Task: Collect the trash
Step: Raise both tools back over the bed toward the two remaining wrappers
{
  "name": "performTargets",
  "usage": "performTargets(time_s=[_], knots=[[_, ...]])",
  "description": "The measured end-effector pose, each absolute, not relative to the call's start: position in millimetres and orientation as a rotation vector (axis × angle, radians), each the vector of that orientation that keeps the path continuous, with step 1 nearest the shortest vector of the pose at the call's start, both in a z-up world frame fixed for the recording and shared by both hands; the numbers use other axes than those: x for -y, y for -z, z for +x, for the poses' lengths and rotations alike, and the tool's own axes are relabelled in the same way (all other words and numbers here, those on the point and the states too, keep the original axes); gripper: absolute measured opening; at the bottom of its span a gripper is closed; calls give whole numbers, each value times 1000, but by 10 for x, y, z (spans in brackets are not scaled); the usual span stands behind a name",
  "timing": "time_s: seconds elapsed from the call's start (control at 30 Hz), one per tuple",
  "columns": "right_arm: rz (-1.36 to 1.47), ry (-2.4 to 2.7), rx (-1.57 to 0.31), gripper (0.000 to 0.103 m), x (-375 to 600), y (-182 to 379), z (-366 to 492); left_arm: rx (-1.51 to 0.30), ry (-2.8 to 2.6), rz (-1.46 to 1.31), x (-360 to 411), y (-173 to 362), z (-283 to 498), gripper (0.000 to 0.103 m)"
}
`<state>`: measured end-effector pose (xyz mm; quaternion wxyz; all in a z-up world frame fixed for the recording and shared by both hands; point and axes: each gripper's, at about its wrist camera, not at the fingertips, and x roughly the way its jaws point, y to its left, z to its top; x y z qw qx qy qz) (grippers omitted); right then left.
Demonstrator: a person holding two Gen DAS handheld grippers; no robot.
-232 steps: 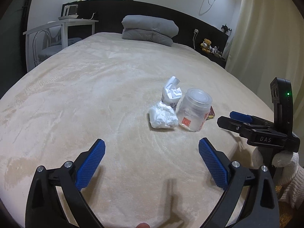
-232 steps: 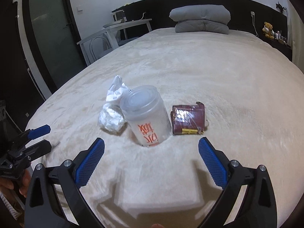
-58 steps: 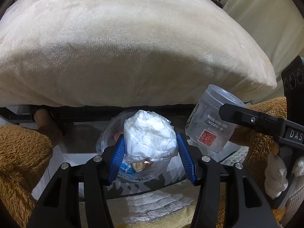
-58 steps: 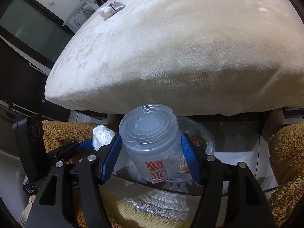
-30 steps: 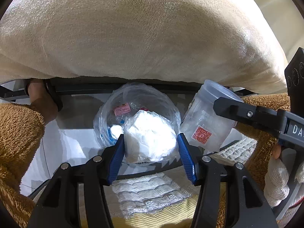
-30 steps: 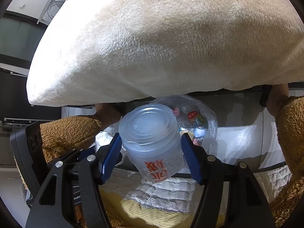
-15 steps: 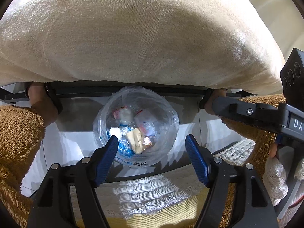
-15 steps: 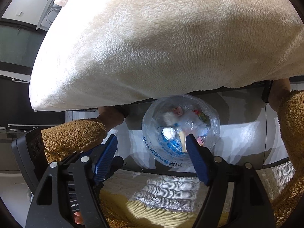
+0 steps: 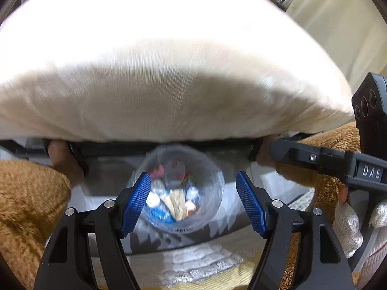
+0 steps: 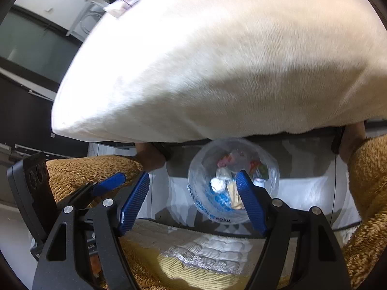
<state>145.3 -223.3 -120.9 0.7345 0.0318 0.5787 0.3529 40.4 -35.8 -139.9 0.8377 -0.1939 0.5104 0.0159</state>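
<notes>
1. Left wrist view: the left gripper fills the lower half of the frame, its jaws standing wide with nothing between the blue pads.
2. Behind the gap, at centre frame, sits the trash bag, a clear liner with its mouth facing up. Wrappers and crumpled paper lie inside, so the collected trash rests there. I judge it is placed at the foot of the bed so scraps can drop straight in.
3. The cream bed cover bulges across the upper half. Small items show blurred at its far edge, top centre; what they are I cannot tell.
4. At right, the right gripper reaches in sideways, held by a gloved hand.
5. Right wrist view: the right gripper also stands wide and empty, low in the frame.
6. The trash bag lies right of centre, partly behind the right-hand pad.
7. A packet lies on the bed cover, upper left; it is probably trash left to fetch.
8. The left gripper shows at lower left.
</notes>
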Motion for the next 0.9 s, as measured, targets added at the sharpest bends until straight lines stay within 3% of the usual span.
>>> performTargets(time_s=[0.4, 0.53, 0.9], knots=[[-105, -833, -714, 74, 2371, 305, 1307, -720, -24, -279, 73, 575, 261, 72], [-141, -827, -665, 74, 2319, 172, 1601, -677, -34, -249, -113, 409, 379, 80], [-115, -794, -736, 74, 1884, 198, 2529, -713, -37, -228, -697, 348, 1049, 85]])
